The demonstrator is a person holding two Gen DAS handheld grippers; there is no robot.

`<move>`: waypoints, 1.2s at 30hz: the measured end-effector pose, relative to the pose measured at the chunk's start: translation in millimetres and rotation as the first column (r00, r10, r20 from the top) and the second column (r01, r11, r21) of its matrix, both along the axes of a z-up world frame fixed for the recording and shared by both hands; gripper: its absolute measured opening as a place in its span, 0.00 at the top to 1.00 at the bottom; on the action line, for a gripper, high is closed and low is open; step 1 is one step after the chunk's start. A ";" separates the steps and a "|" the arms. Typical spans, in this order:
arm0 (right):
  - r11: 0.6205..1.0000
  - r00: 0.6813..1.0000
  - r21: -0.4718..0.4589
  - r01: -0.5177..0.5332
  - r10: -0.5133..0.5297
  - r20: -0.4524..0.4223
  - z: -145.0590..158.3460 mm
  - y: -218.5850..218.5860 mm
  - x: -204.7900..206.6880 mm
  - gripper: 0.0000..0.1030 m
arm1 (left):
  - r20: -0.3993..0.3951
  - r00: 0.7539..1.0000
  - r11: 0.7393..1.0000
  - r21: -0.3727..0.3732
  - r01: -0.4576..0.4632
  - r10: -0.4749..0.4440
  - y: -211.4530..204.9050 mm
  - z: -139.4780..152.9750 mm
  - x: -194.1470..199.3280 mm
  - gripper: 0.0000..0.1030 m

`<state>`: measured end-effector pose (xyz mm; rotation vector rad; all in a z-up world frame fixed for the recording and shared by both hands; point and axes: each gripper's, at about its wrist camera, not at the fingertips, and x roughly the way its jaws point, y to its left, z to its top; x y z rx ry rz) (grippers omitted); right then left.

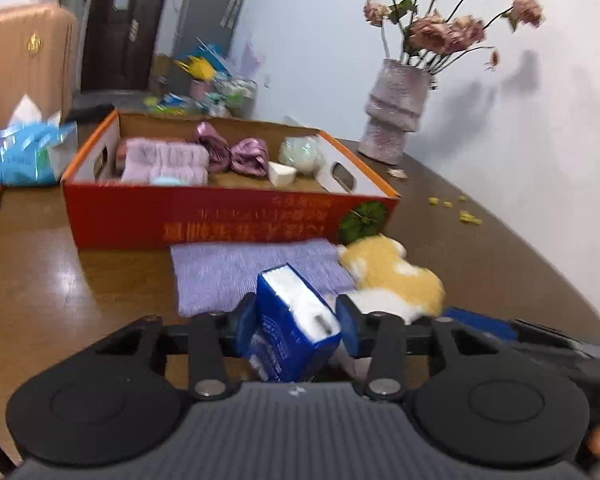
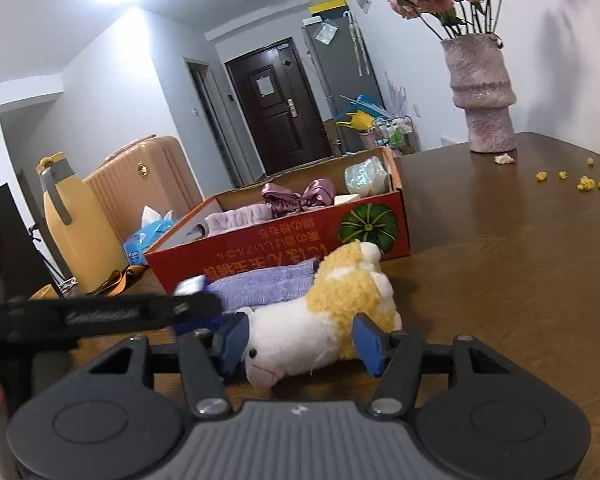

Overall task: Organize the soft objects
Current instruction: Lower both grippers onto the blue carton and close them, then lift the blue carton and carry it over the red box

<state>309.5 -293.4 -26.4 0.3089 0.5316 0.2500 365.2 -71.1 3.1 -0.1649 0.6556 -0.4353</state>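
- Brown surface [image 2: 500, 280] is carrying everything; red cardboard box [image 1: 228, 220] is serving as landmark and, I judge, as the drop-off for the soft things.
- Box is already holding a lilac folded towel [image 1: 164, 160], two shiny purple pouches [image 1: 236, 156], a pale green bundle [image 1: 300, 154] and a white sponge wedge [image 1: 282, 174], lined up left to right, so sorting is looking partly done.
- Purple knitted cloth [image 1: 236, 268] is lying flat on the surface just in front of the box's near wall, not yet packed.
- Plush sheep [image 2: 320, 320] is lying on its side in front of the box's pumpkin-print corner, touching the cloth's right edge.
- Blue tissue pack [image 1: 296, 320] is sitting in front of the box, over the cloth's near edge, tilted up.
- Left tongs [image 1: 296, 324] are clamping the tissue pack, pads pressing both sides; likely gripping it to lift it into the box.
- Right tongs [image 2: 300, 344] are straddling the sheep's body, partly spread; left pad is looking to be against the fur, right pad beside it, squeeze not clearly made.
- Next call: finish closing on the sheep, then carry both over the box's near wall.
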 end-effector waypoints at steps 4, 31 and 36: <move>0.999 1.000 0.031 -0.018 0.018 -0.005 1.4 9.7 -13.2 0.45 | -0.062 0.998 0.998 -0.058 -0.009 0.005 37.6 2.3 -28.1 0.78; 0.975 0.985 0.211 -0.065 0.097 -0.142 -26.0 11.7 -78.7 0.57 | -0.079 0.997 0.994 -0.112 -0.018 0.009 30.6 -20.7 -86.0 0.63; 0.973 0.983 0.226 -0.046 0.084 -0.164 -32.1 26.0 -67.2 0.74 | -0.121 0.993 0.990 -0.138 -0.005 -0.011 35.0 -33.9 -90.0 0.73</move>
